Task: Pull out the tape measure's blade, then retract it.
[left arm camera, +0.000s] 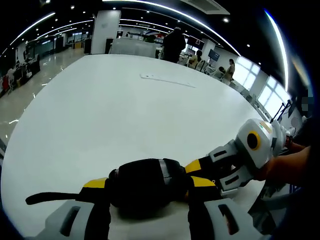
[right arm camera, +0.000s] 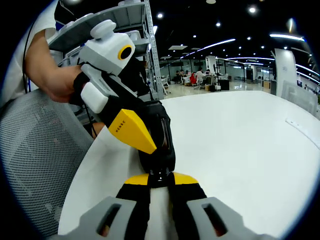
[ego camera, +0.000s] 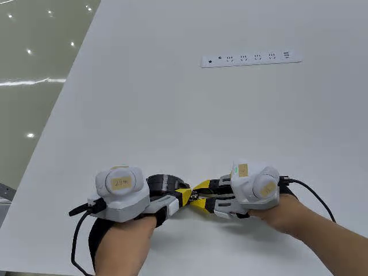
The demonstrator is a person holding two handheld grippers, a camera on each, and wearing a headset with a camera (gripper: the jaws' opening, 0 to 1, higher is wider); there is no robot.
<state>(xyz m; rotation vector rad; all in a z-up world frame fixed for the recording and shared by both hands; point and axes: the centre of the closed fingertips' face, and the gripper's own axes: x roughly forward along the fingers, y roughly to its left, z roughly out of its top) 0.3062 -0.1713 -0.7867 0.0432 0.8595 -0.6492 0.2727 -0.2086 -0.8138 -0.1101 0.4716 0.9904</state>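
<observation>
The tape measure (left arm camera: 142, 192) is black with a silver-grey band across its case. The left gripper (left arm camera: 148, 184) has a pale grey-white body, black jaws and yellow tips. The right gripper (right arm camera: 161, 179) shows the same grey-white, black and yellow, and each carries a small tan sticker. The cable (ego camera: 73, 244) is black. The table (ego camera: 172, 103) is plain white, and so is the power strip (ego camera: 251, 58), which is dotted with dark sockets. The floor (ego camera: 34, 57) is glossy grey-green with white light spots. The chair (right arm camera: 45, 150) is grey mesh.
</observation>
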